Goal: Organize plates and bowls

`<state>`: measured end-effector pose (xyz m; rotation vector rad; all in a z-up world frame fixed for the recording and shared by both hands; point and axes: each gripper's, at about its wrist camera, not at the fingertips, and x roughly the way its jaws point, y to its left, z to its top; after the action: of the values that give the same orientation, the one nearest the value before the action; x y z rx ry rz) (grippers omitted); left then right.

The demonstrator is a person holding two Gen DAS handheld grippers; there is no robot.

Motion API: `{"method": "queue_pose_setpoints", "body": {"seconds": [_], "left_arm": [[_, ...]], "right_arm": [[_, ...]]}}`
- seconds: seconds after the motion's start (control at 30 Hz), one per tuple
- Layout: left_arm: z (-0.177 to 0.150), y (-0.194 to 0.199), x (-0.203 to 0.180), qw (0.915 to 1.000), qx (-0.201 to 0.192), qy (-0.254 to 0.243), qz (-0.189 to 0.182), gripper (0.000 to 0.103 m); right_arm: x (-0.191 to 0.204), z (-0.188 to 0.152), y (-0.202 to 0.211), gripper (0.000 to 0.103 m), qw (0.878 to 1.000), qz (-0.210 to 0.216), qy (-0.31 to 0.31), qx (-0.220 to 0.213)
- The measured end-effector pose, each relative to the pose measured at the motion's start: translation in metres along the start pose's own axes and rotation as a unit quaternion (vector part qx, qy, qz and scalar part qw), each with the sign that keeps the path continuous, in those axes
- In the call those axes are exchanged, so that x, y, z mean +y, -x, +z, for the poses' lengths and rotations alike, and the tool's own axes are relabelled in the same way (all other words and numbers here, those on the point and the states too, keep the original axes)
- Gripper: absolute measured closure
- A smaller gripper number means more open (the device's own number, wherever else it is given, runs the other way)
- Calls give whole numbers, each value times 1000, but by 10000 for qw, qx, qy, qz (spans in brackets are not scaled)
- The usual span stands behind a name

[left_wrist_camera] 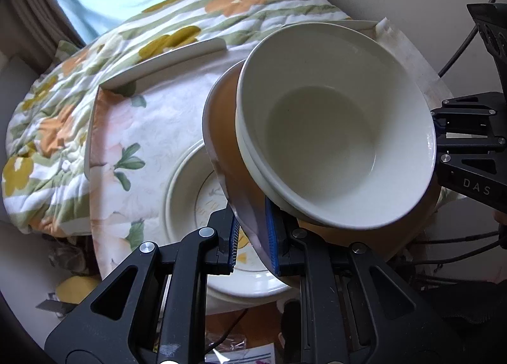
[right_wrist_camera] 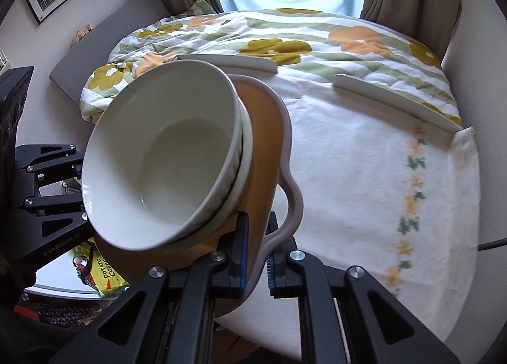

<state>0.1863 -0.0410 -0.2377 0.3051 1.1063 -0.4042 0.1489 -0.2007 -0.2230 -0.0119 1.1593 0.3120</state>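
A: What's underneath?

B: A counter under a pale flowered cloth (right_wrist_camera: 364,155), a floral quilt (right_wrist_camera: 317,37) behind, curtains at the window.

A: And the grippers?

B: Both angle downward. The left gripper (left_wrist_camera: 253,237) and right gripper (right_wrist_camera: 256,253) have jaws clamped on opposite rims of an orange tray (right_wrist_camera: 263,142) (it carries stacked white bowls (left_wrist_camera: 332,142)). A plate (left_wrist_camera: 190,193) lies below; the cloth to the right is bare.

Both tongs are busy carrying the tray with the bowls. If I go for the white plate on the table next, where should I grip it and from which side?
Judging from the left wrist view, take the white plate by its raised rim, at the exposed near-left edge. It lies flat on the floral tablecloth, so one finger must slide under the lip. Its right side is hidden under the carried tray, so clear that first.
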Motion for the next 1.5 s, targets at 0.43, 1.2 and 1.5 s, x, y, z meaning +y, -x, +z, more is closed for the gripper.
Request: {"method": "queue_pose_setpoints", "body": {"seconds": [0.43,1.2,1.5], "left_arm": [[-40,-30,59,9990,413,-70,-148,90],[-33,-45,55,9975,626,-330,-58,89],[-31,-43,49,9958,810,-407,132,86]], "right_arm": [[56,0,-58,94,9984,75,-340,454],[58,-1,-70,94,9945,-169,-761,705],[58,1,-67,94,9937,-313,-738,784]]}}
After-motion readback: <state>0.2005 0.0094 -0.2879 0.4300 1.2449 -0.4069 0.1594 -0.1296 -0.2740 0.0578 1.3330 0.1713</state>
